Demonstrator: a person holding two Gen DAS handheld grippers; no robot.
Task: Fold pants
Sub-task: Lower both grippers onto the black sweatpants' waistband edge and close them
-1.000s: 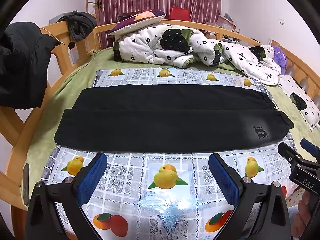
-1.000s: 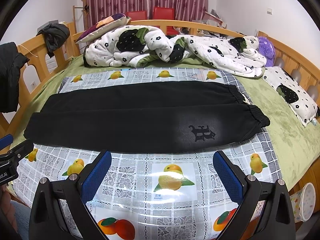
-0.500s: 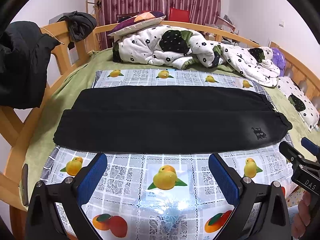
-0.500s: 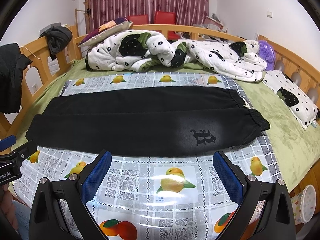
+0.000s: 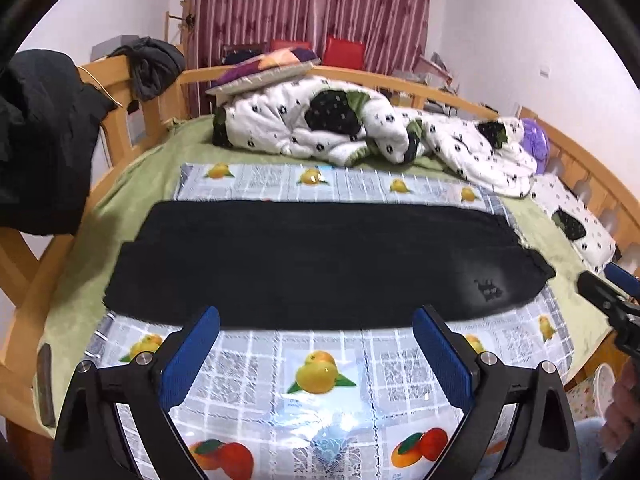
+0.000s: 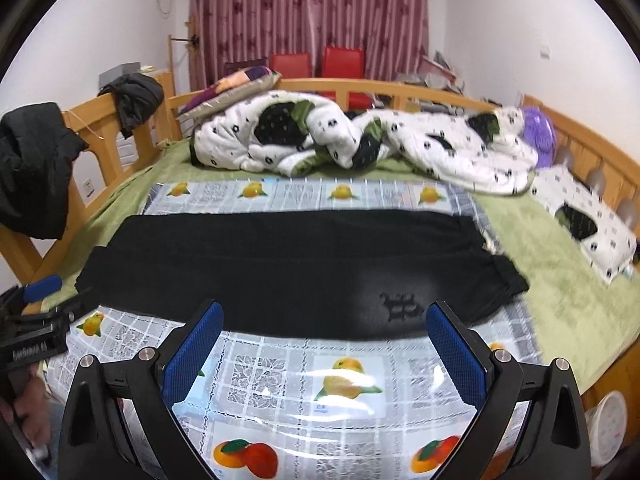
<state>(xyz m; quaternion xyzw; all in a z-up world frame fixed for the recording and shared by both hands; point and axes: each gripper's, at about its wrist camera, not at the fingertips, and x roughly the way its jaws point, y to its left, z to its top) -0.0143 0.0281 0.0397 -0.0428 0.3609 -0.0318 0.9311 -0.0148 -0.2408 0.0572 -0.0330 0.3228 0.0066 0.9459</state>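
Black pants [image 5: 320,260] lie flat and lengthwise across a fruit-print plastic cloth [image 5: 320,380] on the bed, both legs side by side, cuffs to the right, a small emblem near the right end. They also show in the right wrist view [image 6: 296,272]. My left gripper [image 5: 316,332] is open and empty, held above the cloth just in front of the pants' near edge. My right gripper [image 6: 324,328] is open and empty, above the near edge by the emblem [image 6: 400,306]. Each gripper shows at the edge of the other's view.
A crumpled white quilt [image 5: 360,132] and a pillow lie at the back of the bed. A wooden rail [image 5: 120,92] with dark jackets hung on it runs along the left. Another pillow [image 6: 588,220] lies at the right. Green bedding surrounds the cloth.
Both grippers have risen and drawn back a little from the pants. Both stay open and empty. The pants have not moved.
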